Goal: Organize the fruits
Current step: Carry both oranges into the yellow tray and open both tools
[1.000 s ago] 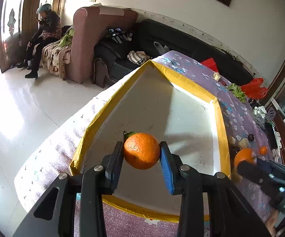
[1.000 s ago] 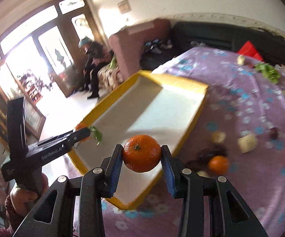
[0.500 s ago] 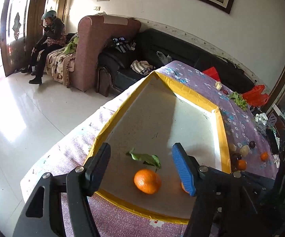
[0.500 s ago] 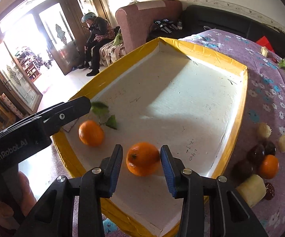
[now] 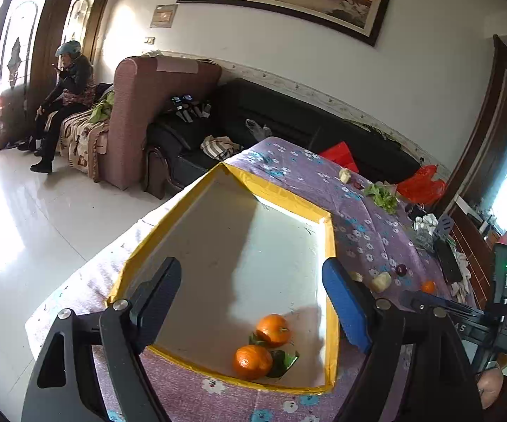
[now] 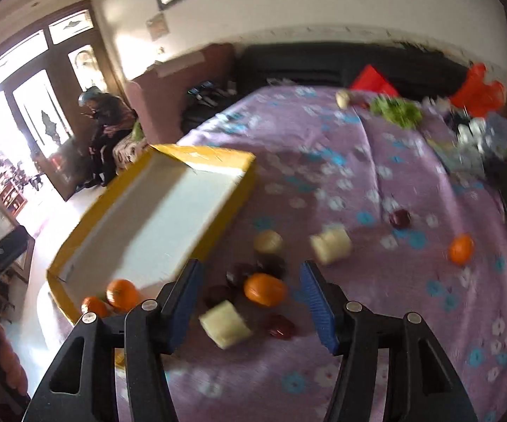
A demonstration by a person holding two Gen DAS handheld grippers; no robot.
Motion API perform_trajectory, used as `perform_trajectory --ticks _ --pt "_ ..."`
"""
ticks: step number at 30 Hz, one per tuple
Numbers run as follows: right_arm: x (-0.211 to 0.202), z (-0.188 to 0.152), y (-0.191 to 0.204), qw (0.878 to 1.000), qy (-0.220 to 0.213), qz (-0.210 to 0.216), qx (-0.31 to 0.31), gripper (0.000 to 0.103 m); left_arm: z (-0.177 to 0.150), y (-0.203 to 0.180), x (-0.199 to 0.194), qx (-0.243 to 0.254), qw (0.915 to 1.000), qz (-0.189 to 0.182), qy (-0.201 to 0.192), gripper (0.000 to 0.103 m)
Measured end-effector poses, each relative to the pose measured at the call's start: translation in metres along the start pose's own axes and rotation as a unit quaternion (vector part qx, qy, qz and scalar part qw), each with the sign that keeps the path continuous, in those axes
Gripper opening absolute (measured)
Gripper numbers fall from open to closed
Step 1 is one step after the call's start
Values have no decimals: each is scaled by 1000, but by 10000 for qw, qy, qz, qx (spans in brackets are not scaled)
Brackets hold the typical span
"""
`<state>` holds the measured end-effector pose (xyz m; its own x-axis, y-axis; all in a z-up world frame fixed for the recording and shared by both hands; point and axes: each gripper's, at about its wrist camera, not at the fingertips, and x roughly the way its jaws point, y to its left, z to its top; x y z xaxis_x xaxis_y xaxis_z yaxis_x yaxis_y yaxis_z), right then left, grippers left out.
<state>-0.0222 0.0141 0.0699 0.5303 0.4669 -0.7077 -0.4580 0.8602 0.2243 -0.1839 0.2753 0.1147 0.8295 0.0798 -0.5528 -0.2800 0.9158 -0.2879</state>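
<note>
Hovering over the yellow-rimmed tray (image 5: 329, 246), the left gripper (image 5: 253, 306) has its jaws spreading apart, nothing between them. Two oranges (image 5: 252, 361) lie touching in the tray's near corner, one with leaves. The right gripper (image 6: 250, 300), jaws also widening and empty, hangs above loose fruit on the purple tablecloth (image 6: 411, 316); view blurred.

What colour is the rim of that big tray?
Yellow; the tray rim shows best in the left wrist view.
</note>
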Motion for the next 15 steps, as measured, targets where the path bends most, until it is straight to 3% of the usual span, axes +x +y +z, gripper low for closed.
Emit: perform_trajectory --ticks 5,15 --pt "17 -21 -13 9995 287 66 114 63 -10 -24 7 417 9989 -107 188 82" --pt "64 -11 -5 9971 701 291 19 63 -21 -56 20 849 9936 -549 513 82"
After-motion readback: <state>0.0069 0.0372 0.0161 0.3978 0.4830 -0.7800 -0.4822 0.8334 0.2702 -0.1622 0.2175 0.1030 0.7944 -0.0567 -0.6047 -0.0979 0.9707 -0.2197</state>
